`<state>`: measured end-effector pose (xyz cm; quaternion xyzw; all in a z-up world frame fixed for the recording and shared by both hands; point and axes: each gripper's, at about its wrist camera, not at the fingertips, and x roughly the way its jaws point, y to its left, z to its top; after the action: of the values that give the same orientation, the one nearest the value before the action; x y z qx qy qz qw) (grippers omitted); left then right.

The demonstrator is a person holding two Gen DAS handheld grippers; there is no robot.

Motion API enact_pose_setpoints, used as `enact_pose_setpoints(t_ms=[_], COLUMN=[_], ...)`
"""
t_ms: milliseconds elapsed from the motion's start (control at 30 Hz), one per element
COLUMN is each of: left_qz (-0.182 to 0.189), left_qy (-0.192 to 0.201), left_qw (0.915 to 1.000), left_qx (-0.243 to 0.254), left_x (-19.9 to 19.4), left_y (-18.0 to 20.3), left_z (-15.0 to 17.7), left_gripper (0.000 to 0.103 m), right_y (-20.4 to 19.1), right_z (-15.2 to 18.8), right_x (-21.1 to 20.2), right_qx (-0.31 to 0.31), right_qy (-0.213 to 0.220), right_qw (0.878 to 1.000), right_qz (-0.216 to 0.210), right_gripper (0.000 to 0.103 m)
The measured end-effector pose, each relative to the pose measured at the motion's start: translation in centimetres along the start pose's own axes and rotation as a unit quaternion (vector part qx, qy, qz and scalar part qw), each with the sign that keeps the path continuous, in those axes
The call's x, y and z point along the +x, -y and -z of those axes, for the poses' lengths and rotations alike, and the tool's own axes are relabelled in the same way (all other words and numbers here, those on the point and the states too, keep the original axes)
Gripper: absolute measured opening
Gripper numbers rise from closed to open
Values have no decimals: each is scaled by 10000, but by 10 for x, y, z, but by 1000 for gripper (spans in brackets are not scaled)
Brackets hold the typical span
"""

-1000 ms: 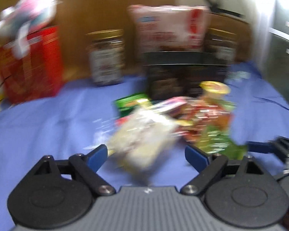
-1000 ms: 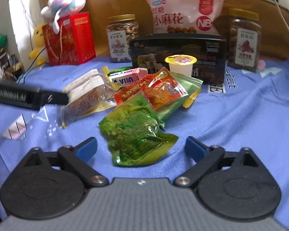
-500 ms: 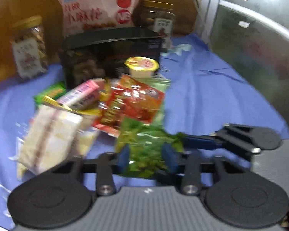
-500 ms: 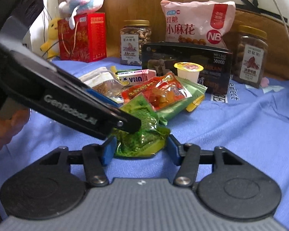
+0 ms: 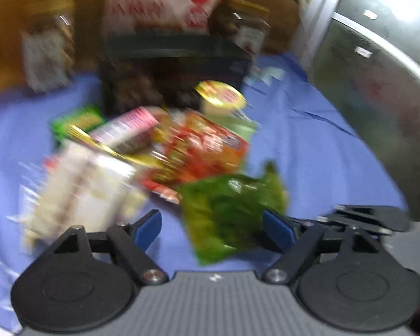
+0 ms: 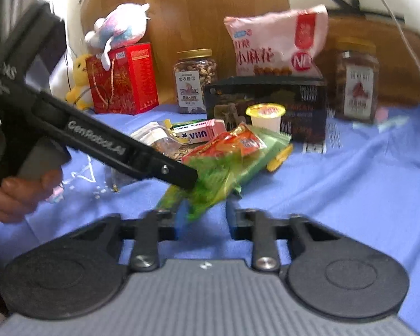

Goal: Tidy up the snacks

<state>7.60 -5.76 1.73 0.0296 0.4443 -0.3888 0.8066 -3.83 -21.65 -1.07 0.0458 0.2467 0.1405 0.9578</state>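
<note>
A green snack packet (image 6: 210, 184) is lifted off the blue cloth, its near end pinched in my right gripper (image 6: 203, 218). It also shows in the left wrist view (image 5: 229, 212), between the wide-apart fingers of my open left gripper (image 5: 214, 228). The left gripper's body (image 6: 120, 148) crosses the right wrist view from the left, its tip beside the packet. Behind lie a red-orange packet (image 6: 232, 142), a pink box (image 6: 201, 133), a clear bag (image 5: 81, 187) and a jelly cup (image 6: 264, 114).
At the back stand a black box (image 6: 266, 106), a pink bag (image 6: 277, 42), two jars (image 6: 194, 81) (image 6: 357, 84), a red gift box (image 6: 126, 78) and plush toys (image 6: 117, 28). A grey appliance (image 5: 378, 84) stands at the right.
My left gripper was shut on the green packet half a second ago and has opened. My right gripper has closed on the packet and lifted it.
</note>
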Motion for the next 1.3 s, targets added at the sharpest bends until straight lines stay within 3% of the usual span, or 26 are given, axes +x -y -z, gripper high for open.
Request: enact_pose_setpoints(t_ms=[100, 200, 367, 600, 833, 1000, 1133, 1300], left_qz=[364, 321, 355, 394, 234, -47, -388, -517], left_qy=[-138, -35, 261, 672, 918, 1305, 1536, 1357], left_qw=[9992, 9995, 9990, 9965, 9950, 9898, 9839, 9856], left_qx=[-130, -59, 114, 300, 319, 565, 825, 871], left_x=[9, 5, -16, -43, -47, -47, -28, 15], left_y=[0, 6, 17, 31, 27, 22, 18, 3], left_z=[-1, 0, -4, -22, -54, -111, -156, -186], left_gripper=[50, 42, 40, 40, 40, 40, 39, 40], right_y=[7, 9, 16, 35, 37, 47, 58, 86], right_z=[2, 4, -4, -23, -51, -97, -138, -159], right_x=[7, 7, -4, -14, -8, 4, 29, 75], right_qx=[300, 420, 885, 1940, 1930, 1647, 1365, 1389], right_qy=[-206, -212, -95, 134, 366, 648, 893, 777], right_qw=[9993, 9988, 9945, 9696, 9688, 9739, 9806, 9844], right_qz=[-32, -138, -550, -1484, -1511, -1423, -1091, -753], right_gripper=[16, 15, 12, 10, 10, 10, 9, 9])
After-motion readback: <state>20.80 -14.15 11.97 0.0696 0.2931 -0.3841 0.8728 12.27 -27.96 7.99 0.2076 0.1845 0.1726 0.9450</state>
